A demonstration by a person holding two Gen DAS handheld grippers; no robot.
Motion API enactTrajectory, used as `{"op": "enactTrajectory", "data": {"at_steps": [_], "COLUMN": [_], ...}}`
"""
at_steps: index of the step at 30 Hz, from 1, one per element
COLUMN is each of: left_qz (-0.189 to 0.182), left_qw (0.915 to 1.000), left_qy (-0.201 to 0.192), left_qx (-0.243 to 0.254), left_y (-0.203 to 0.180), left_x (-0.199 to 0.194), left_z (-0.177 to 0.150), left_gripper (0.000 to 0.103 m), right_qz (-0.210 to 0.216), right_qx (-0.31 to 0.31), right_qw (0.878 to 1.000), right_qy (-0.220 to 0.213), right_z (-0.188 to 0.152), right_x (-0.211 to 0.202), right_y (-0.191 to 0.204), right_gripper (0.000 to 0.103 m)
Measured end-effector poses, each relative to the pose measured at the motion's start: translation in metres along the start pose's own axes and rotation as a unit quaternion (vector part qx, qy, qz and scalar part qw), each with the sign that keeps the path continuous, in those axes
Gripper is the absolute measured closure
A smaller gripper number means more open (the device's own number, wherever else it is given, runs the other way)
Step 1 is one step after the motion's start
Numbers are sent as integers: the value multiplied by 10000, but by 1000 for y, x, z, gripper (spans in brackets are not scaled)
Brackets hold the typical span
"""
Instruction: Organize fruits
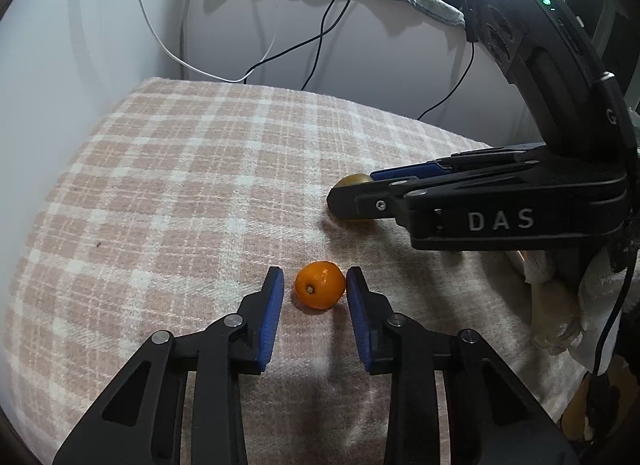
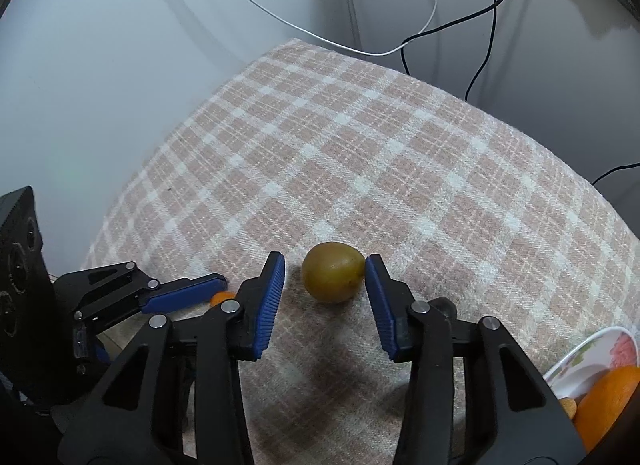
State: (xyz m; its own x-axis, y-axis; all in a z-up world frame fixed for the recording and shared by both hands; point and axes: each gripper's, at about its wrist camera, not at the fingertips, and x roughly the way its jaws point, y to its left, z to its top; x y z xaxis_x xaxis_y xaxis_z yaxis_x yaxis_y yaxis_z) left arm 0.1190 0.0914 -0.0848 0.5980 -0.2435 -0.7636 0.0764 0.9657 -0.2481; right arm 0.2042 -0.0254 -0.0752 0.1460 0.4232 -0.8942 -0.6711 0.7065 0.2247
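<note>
Left gripper (image 1: 315, 285) with fingers apart around a small orange (image 1: 320, 284) on the plaid cloth (image 1: 180, 169), right pad touching it, right gripper (image 2: 325, 275) spread around a greenish-brown kiwi-like fruit (image 2: 333, 271), right pad touching, flowered plate (image 2: 592, 349) with an orange at far right.

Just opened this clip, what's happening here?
A person is working with two handheld grippers over a plaid cloth. The left gripper is open around a small orange fruit; the right gripper is open around a greenish-brown fruit. Both fruits lie on the cloth, neither lifted yet. A plate holding an orange sits at the right edge.
</note>
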Motion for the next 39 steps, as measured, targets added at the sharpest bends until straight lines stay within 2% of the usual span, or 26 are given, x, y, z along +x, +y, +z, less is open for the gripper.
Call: {"op": "enactTrajectory", "data": {"at_steps": [4, 18, 27, 39], "left_qz": [-31, -22, 0, -193], "left_qw": [10000, 9999, 9992, 9966], "left_qy": [7, -126, -364, -665], "left_qx": [21, 52, 189, 454], "left_y": [0, -4, -18, -49], "left_x": [1, -14, -39, -66], "left_z": [1, 0, -4, 0], "left_gripper": [79, 80, 80, 80], "right_qz": [-101, -61, -15, -91], "right_qx": [46, 64, -72, -144], "right_qw": [9999, 9998, 9981, 9924], "right_qy": [21, -201, -617, -1216], "right_z": [2, -6, -23, -64], "right_x": [5, -12, -55, -121], "right_y": [-3, 2, 12, 6], "right_gripper": [69, 72, 72, 72]}}
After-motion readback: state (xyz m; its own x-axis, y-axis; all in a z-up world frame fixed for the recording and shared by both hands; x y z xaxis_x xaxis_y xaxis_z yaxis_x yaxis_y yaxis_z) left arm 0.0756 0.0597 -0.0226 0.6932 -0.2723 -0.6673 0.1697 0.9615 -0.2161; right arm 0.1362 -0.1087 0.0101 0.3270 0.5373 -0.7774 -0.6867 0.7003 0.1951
